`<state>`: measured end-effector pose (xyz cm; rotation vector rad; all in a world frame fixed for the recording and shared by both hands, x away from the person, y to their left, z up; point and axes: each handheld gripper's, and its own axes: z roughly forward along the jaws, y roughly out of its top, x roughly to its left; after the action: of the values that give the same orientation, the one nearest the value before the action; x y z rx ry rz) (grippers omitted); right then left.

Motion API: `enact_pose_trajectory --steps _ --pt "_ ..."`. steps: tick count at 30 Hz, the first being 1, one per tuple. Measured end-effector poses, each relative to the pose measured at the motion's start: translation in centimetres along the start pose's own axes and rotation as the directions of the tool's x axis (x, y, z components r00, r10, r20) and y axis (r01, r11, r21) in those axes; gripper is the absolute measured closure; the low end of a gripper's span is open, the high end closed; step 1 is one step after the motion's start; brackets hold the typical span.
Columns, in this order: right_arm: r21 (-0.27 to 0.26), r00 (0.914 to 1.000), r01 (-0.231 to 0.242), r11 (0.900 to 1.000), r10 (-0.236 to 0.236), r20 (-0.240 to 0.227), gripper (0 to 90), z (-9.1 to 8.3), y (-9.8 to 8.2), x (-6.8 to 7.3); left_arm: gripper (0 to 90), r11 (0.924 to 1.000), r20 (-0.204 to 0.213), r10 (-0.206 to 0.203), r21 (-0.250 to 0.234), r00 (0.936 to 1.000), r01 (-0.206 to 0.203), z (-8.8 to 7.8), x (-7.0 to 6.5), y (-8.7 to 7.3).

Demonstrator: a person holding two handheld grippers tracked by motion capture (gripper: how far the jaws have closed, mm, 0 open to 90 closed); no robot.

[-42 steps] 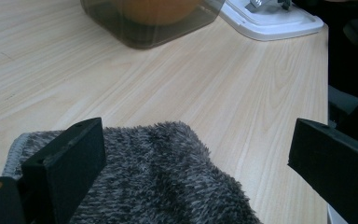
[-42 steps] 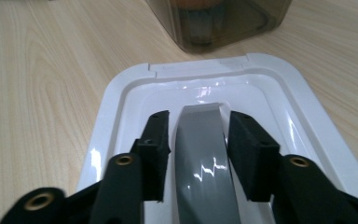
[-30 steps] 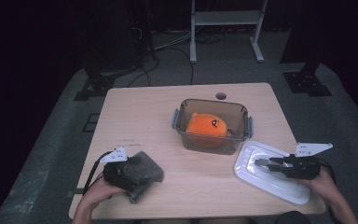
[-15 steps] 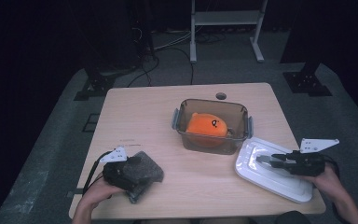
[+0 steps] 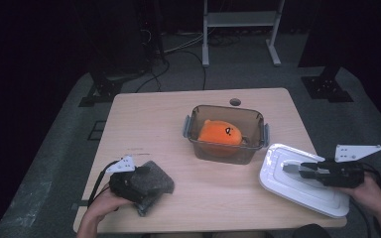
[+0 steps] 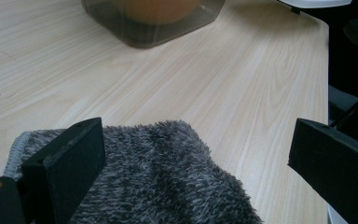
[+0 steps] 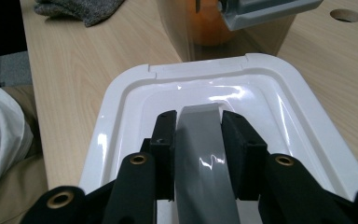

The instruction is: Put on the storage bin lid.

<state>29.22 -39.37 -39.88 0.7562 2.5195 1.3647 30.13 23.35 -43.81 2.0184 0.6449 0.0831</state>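
A clear brown container (image 5: 193, 124) stands mid-table with an orange plush toy (image 5: 221, 134) inside. To its right is a white lid (image 5: 287, 188) with a grey handle (image 7: 200, 140). My right gripper (image 5: 297, 168) is shut on that handle (image 7: 198, 126) and holds the lid slightly off the table. At the front left a grey fuzzy cloth (image 5: 158, 183) lies folded. My left gripper (image 5: 144, 182) rests over it, open. In the left gripper view its jaws (image 6: 198, 172) stand wide apart on either side of the cloth (image 6: 168, 177).
The wooden table (image 5: 149, 129) has a small round hole (image 5: 235, 102) behind the container. A metal rack and stand feet sit on the dark floor beyond. The container's grey latch (image 7: 265, 11) faces the lid. The person's trouser leg (image 7: 0, 140) is by the table's front edge.
The right gripper has risen a little with the lid in its grip and shifted slightly right. The left gripper and the cloth have stayed put.
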Motion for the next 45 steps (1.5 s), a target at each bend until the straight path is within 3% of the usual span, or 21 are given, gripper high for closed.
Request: enact_pose_trajectory --steps 10,14,20,30,45 --pt "-0.024 0.9991 0.035 0.999 -0.036 -0.024 66.2 -2.5 2.3 1.4 2.9 1.0 -0.001 0.001 -0.001 1.0 -0.001 0.0 0.0 0.0" --pt "-0.025 0.9971 0.068 0.997 -0.068 -0.035 66.2 -3.1 3.8 2.1 2.9 1.0 -0.001 0.002 0.001 1.0 -0.002 0.0 0.1 0.0" --pt "-0.078 0.9915 0.109 0.991 -0.114 -0.063 66.1 -3.6 7.0 2.6 2.9 1.0 0.0 0.002 -0.003 1.0 -0.002 -0.1 0.0 0.0" --pt "-0.098 0.9827 0.15 0.984 -0.16 -0.094 66.1 -1.5 12.3 1.8 2.8 1.0 0.001 0.003 -0.003 1.0 -0.003 -0.2 0.1 0.0" --pt "-0.089 0.9697 0.191 0.978 -0.202 -0.137 66.2 2.5 16.9 1.1 2.8 0.9999 0.005 0.011 -0.002 0.9999 -0.011 -0.2 0.1 0.0"
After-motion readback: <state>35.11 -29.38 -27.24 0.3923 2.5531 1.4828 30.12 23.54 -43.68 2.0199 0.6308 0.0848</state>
